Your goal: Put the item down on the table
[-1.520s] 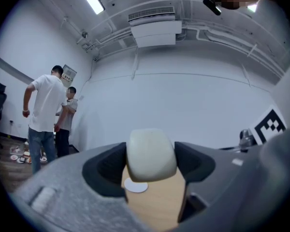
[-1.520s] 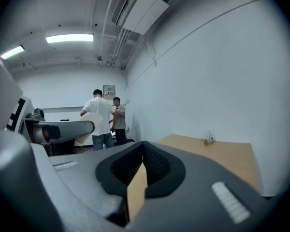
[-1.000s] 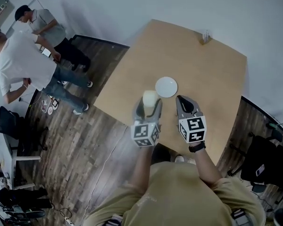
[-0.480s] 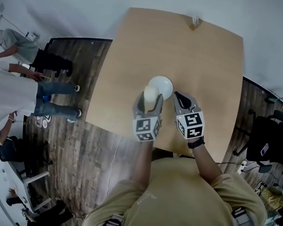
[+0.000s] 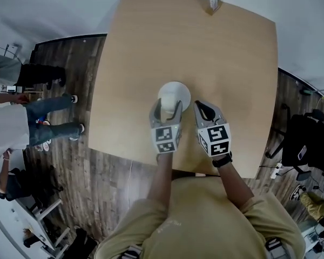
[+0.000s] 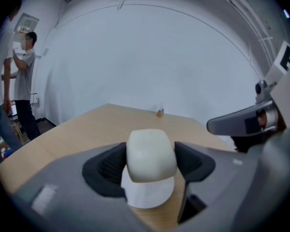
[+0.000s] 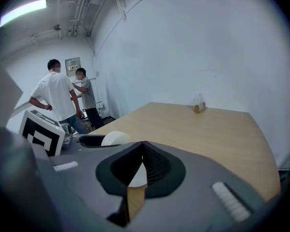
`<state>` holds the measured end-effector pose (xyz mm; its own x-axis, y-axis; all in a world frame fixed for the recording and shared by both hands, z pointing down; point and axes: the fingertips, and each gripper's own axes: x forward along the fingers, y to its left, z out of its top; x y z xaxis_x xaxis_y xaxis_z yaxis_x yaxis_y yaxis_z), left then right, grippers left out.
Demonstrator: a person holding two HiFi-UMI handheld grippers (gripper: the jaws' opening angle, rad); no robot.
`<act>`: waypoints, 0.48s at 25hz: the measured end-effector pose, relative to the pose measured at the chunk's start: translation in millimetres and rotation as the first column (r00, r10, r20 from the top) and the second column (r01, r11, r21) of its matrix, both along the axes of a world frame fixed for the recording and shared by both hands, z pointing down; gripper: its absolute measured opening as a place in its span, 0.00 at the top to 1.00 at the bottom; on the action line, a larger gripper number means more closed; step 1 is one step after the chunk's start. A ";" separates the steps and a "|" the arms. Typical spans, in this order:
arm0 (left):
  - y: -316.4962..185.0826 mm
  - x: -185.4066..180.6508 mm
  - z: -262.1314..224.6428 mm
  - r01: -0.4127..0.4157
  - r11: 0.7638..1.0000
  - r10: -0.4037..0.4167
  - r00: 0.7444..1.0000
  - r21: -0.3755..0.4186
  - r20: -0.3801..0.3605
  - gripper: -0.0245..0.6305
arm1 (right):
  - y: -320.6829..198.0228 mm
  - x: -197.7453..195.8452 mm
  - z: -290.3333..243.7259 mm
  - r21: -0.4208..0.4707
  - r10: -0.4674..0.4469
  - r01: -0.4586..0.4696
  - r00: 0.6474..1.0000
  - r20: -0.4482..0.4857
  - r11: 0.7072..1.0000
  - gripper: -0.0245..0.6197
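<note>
Light-wood table takes most of the head view: square top, bare apart from a small holder at the far edge and a white round plate near my side.

My left gripper is clamped on the white rounded item. The left gripper view shows both dark pads tight against its sides, jaws only as far apart as the item is wide. The item is up off the table, directly over the plate. I can't tell whether it touches the plate.

My right gripper sits just beside the left one, above the table's near part. Its jaws are closed together with nothing in them. A sliver of plate shows in the gap below the pads.

Room: plain white walls, exposed pipes and a strip light on the ceiling. Dark wood plank floor surrounds the table. Two people stand well off to my left, one in a white shirt and one in grey. Black chair is at the right, off the table's edge.
</note>
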<state>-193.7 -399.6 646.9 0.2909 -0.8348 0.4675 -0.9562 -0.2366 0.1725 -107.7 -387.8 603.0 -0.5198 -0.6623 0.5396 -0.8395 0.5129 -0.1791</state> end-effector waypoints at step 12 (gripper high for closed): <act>-32.4 4.0 95.6 -0.056 0.989 0.070 0.992 -0.136 0.107 0.49 | -19.4 5.0 54.3 -0.103 0.039 -0.041 0.999 -0.024 0.994 0.95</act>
<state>-189.7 -432.1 742.6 0.2812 -0.7448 0.6052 -0.9550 -0.2791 0.1002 -102.7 -407.2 657.4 -0.4814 -0.6223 0.6172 -0.8633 0.4586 -0.2109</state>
